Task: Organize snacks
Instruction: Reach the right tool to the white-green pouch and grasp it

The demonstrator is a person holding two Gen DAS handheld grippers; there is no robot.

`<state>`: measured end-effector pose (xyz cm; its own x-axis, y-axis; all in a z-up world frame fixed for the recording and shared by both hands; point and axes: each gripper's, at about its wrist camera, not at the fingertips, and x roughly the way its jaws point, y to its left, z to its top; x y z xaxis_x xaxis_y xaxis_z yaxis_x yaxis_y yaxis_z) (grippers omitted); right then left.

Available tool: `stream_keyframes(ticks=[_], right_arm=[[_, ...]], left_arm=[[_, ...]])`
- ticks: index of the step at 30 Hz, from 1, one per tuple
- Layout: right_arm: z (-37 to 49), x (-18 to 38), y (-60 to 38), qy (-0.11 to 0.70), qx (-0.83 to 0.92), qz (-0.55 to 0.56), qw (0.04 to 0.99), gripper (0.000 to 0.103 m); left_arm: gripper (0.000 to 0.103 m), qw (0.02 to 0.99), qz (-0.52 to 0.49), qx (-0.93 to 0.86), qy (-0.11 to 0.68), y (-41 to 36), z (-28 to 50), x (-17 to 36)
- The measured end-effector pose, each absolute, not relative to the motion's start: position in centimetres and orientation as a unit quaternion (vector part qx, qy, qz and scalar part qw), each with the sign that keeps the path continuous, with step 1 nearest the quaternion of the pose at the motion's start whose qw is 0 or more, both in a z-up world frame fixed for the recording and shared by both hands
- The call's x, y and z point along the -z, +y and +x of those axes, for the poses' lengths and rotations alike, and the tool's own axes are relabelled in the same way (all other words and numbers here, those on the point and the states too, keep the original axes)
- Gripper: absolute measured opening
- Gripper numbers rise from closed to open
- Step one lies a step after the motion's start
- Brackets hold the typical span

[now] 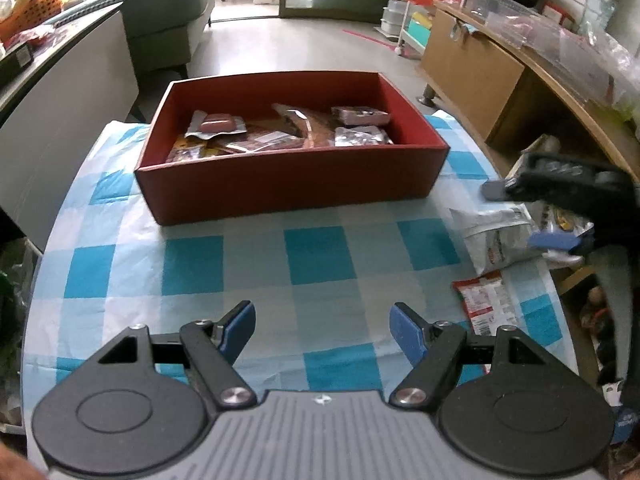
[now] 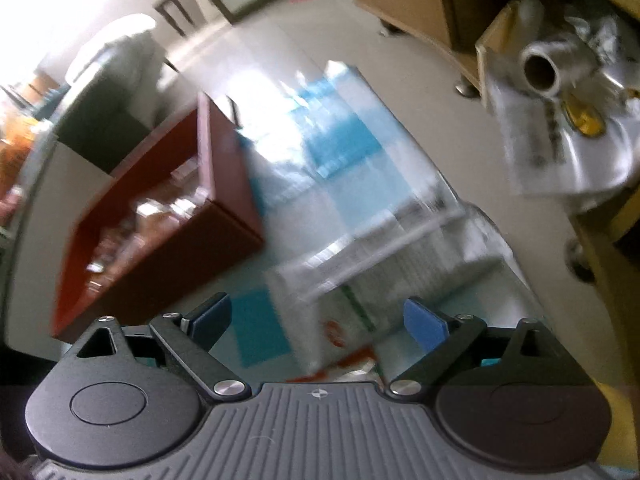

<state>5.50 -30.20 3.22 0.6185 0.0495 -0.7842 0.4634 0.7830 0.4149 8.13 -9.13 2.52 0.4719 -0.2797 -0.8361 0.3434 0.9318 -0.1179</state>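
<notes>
Snacks not yet sorted lie at the right edge of the tabletop: one white packet and one red-and-white packet just nearer the front edge. The right tool hangs over the white packet with its blue pads apart, one above and one at the packet's surface; its own view is badly smeared, so whether it touches the packet is uncertain. The left tool hovers open and empty above the front edge. One red box stands toward the far edge, already holding perhaps six or seven packets. I judge the step to be picking up the white packet; next, the pads must close on it and carry it to the box.
</notes>
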Motion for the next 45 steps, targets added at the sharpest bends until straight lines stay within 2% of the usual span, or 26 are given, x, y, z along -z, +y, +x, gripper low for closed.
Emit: stream_keyframes(ticks=[5,10,12,19,22,25,29,35,40,45], right_arm=[[7.0,-3.3,-31.1,0.407,0.156,0.234,0.869,0.097],[8.5,-0.9,-32.1,0.426,0.158,0.225,0.862,0.099],[8.0,-1.0,-32.0,0.427,0.148,0.243,0.858,0.101],[4.5,-0.5,-30.4,0.455,0.032,0.387,0.801,0.1],[2.9,-1.0,-28.8,0.459,-0.01,0.397,0.794,0.1],[1.5,-2.7,-27.0,0.458,-0.023,0.345,0.819,0.1],[3.1,-5.3,-25.2,0.443,0.025,0.118,0.888,0.1],[8.3,-3.5,-24.1,0.511,-0.063,-0.1,0.851,0.1],[11.7,-0.5,-24.7,0.547,-0.078,-0.126,0.824,0.101],[10.8,0.9,-26.2,0.541,-0.049,-0.045,0.838,0.103]], left_arm=[[0.068,0.857,0.031,0.184,0.481,-8.5,8.1,-2.6],[0.068,0.857,0.034,0.174,0.484,-8.1,8.5,-2.2],[0.068,0.855,0.029,0.173,0.488,-8.1,8.7,-2.1],[0.068,0.857,0.027,0.189,0.478,-8.6,8.0,-3.0],[0.068,0.86,0.026,0.19,0.473,-8.2,7.8,-3.4],[0.068,0.861,0.025,0.181,0.474,-7.8,8.1,-3.4],[0.068,0.859,0.01,0.18,0.48,-7.4,8.5,-3.4],[0.068,0.857,0.025,0.186,0.48,-7.3,8.7,-3.1],[0.068,0.849,0.019,0.185,0.494,-7.2,9.3,-2.5],[0.068,0.846,0.027,0.185,0.499,-7.9,9.2,-2.1]])
